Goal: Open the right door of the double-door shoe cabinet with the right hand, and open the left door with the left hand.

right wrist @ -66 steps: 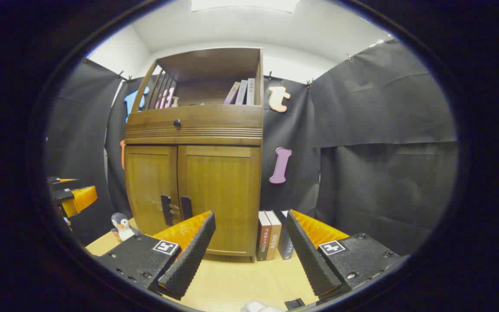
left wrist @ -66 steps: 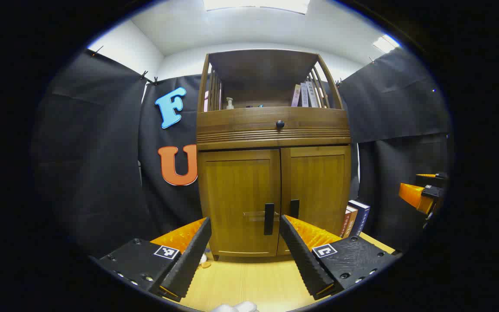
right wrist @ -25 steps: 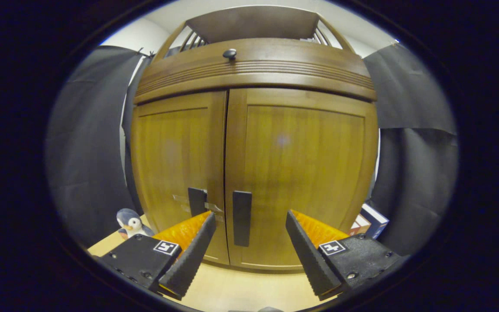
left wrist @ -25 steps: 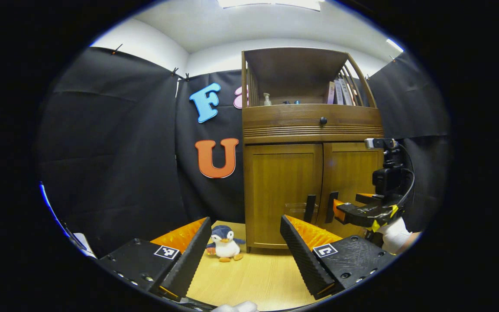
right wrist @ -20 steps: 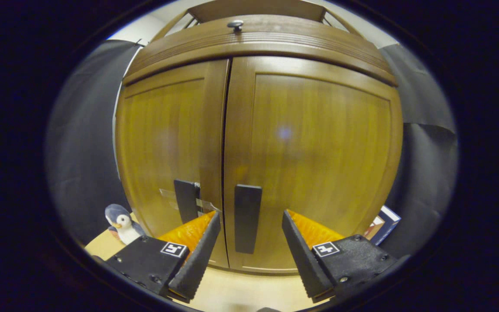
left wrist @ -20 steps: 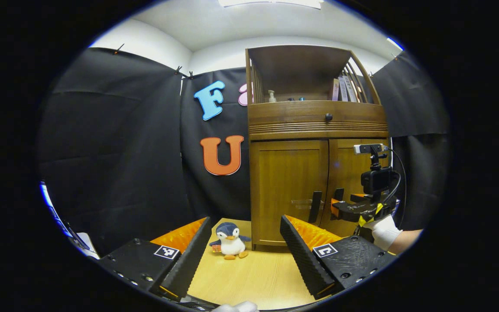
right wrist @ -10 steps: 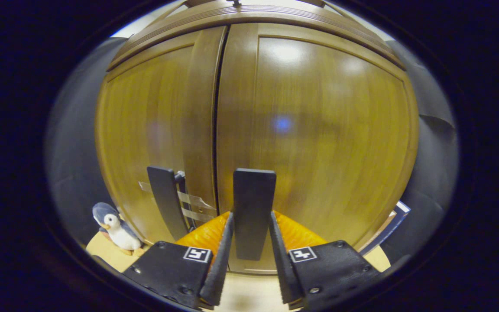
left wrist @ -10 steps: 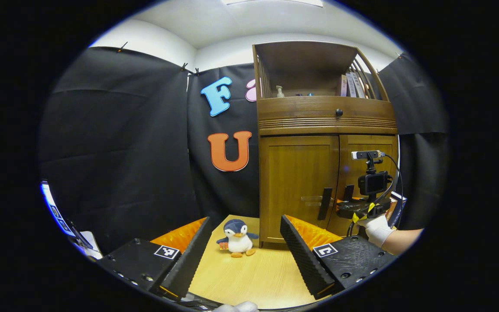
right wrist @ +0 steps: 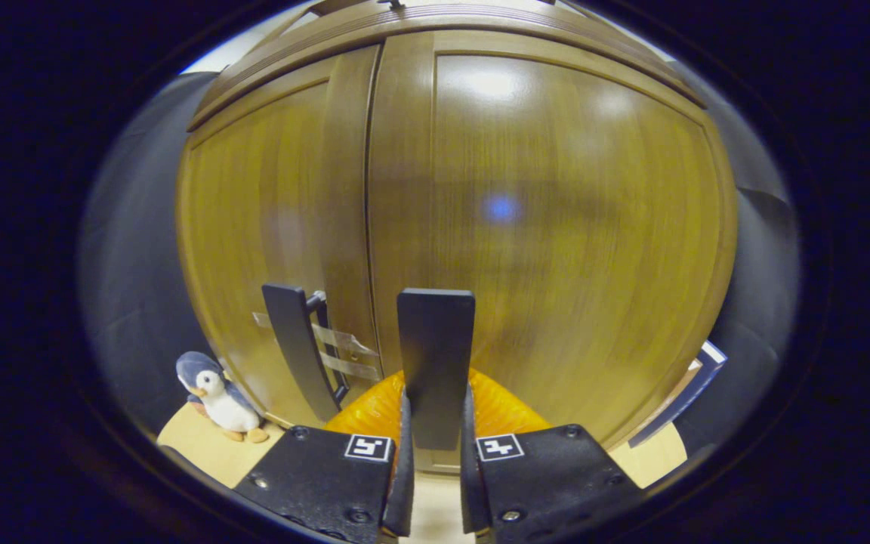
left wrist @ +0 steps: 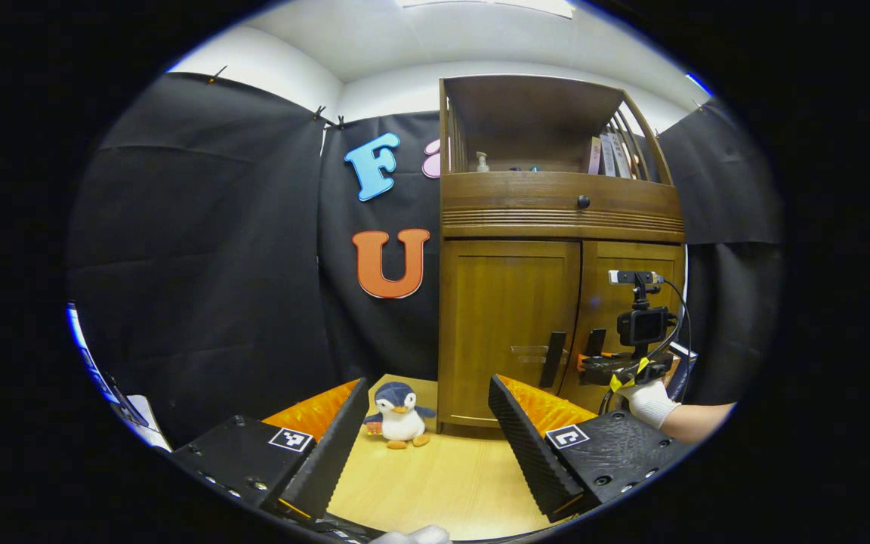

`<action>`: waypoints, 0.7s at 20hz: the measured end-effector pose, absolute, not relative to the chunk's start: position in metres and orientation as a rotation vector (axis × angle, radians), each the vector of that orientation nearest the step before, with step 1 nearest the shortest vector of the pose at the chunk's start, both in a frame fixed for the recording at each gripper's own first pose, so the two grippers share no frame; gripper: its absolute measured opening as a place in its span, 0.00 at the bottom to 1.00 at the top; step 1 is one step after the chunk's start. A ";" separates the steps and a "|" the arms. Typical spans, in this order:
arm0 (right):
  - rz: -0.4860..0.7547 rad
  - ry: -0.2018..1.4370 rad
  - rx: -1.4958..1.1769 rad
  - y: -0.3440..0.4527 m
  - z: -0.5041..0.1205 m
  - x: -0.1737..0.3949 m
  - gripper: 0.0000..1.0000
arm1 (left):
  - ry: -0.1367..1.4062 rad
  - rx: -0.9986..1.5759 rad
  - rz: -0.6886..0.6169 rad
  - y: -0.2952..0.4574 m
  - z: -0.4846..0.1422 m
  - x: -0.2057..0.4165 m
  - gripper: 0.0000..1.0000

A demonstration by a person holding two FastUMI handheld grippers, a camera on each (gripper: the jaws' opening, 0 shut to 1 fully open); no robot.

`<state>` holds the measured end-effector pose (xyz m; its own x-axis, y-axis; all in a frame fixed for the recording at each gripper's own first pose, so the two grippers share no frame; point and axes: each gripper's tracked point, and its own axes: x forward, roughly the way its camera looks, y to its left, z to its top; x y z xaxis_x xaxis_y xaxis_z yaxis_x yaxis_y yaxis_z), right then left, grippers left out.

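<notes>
My right gripper point(right wrist: 435, 453) is clamped on the right door handle point(right wrist: 436, 355) of the shoe cabinet point(left wrist: 556, 249): both fingers point(right wrist: 405, 483) press against the sides of that upright dark bar, which stands between them. In the right gripper view the right door point(right wrist: 556, 227) looms very close, and it looks flush with the left door point(right wrist: 269, 227) along the centre seam. The left door handle point(right wrist: 295, 347) stands just beside the seam on its own panel, untouched, with a strip of clear tape behind it.

My left gripper point(left wrist: 427, 446) hangs well back from the cabinet, its fingers spread wide with nothing between them, above the pale wooden counter point(left wrist: 442, 483). In the left gripper view I see the whole cabinet standing on the counter against the black cloth wall, both doors closed, a drawer with a small round knob point(left wrist: 583, 202) above them, and an open shelf on top holding a small pump bottle point(left wrist: 482, 161) and some books point(left wrist: 607, 155). There too, my gloved right hand point(left wrist: 650, 400) holds the right gripper up to the handle. A plush penguin point(left wrist: 399, 404) sits on the counter near the cabinet's left front corner. Another book point(right wrist: 695, 385) leans at the cabinet's right side.
</notes>
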<state>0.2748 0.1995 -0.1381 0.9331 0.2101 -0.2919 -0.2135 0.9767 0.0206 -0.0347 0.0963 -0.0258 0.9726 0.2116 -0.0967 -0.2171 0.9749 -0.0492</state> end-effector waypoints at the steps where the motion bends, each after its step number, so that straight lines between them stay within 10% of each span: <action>1: 0.228 0.301 -0.009 0.199 -0.138 0.268 0.28 | 0.088 -0.059 0.213 0.096 -0.025 -0.034 0.96; 14: 0.299 0.304 0.004 0.157 -0.144 0.180 0.24 | 0.081 -0.061 0.138 0.066 -0.033 -0.056 1.00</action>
<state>0.1799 0.1569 -0.1435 0.9106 0.2905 -0.2940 -0.2892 0.9560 0.0489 -0.0562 0.0660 -0.0329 0.9872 0.1351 -0.0849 -0.1401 0.9886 -0.0551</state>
